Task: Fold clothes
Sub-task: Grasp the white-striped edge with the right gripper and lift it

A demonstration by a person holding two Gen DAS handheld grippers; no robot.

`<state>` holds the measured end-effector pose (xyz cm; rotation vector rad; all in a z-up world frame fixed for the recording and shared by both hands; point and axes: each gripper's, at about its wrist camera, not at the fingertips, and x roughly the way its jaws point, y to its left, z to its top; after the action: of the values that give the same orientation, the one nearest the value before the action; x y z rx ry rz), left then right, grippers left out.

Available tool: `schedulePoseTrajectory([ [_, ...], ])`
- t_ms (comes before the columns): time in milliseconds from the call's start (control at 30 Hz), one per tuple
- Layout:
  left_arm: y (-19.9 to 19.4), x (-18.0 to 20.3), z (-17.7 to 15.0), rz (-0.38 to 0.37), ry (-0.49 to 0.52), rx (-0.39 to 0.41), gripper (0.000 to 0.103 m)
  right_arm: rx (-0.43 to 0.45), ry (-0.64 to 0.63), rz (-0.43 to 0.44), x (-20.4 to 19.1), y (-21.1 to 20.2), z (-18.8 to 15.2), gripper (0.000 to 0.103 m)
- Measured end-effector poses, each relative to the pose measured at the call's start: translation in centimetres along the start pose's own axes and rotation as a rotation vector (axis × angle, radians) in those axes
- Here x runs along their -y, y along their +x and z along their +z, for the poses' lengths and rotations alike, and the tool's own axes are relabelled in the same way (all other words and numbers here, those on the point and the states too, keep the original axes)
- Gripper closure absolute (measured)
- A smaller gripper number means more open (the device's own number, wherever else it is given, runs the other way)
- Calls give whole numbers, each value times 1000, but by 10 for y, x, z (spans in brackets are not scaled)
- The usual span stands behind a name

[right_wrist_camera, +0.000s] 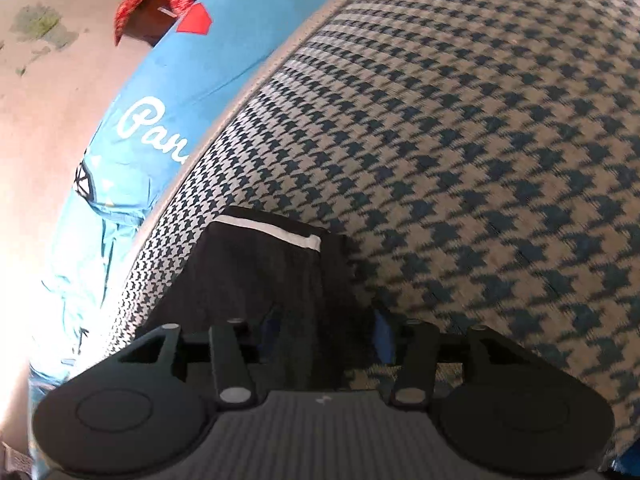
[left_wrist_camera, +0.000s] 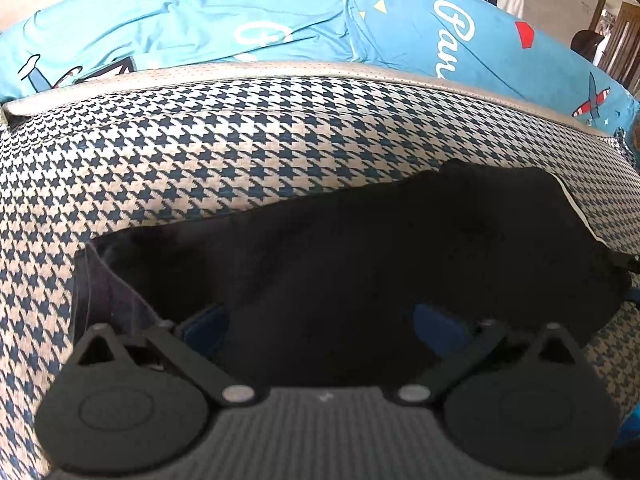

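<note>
Fingers of the left gripper (left_wrist_camera: 320, 332) stand spread wide, blue pads low over the near edge of the black garment (left_wrist_camera: 360, 248), nothing pinched. The right gripper (right_wrist_camera: 326, 336) is partly spread too; its left finger is over the garment's near end (right_wrist_camera: 260, 276), its right finger over the cushion beside it, and the pads press on nothing that I can see. The garment lies flattened on the houndstooth cushion (left_wrist_camera: 240, 152) (a white-trimmed hem at its far right end), its near left corner turned back to show grey lining. For a clean fold, I judge each gripper should take a near corner squarely, both layers together, and first smooth that turned-back corner. Beyond the garment runs the cushion's pale piping, then the blue printed sheet (left_wrist_camera: 280, 20).
</note>
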<state>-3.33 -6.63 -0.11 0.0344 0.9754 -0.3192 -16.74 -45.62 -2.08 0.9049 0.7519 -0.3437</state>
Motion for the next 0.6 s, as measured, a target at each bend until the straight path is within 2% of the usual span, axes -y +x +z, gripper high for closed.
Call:
schedulePoseTrajectory([
  [200, 1, -6, 1, 1, -21, -1, 0, 27, -36, 30, -5, 8, 1, 54],
  [267, 0, -10, 2, 0, -35, -1, 0, 31, -61, 43, -8, 13, 2, 58],
  [333, 0, -13, 2, -2, -48, -1, 0, 33, -88, 40, -11, 18, 3, 72],
  [400, 0, -16, 2, -1, -55, -2, 0, 33, -108, 34, -14, 25, 4, 82],
  [600, -1, -23, 1, 2, -69, -5, 0, 36, -122, 50, -21, 30, 6, 92],
])
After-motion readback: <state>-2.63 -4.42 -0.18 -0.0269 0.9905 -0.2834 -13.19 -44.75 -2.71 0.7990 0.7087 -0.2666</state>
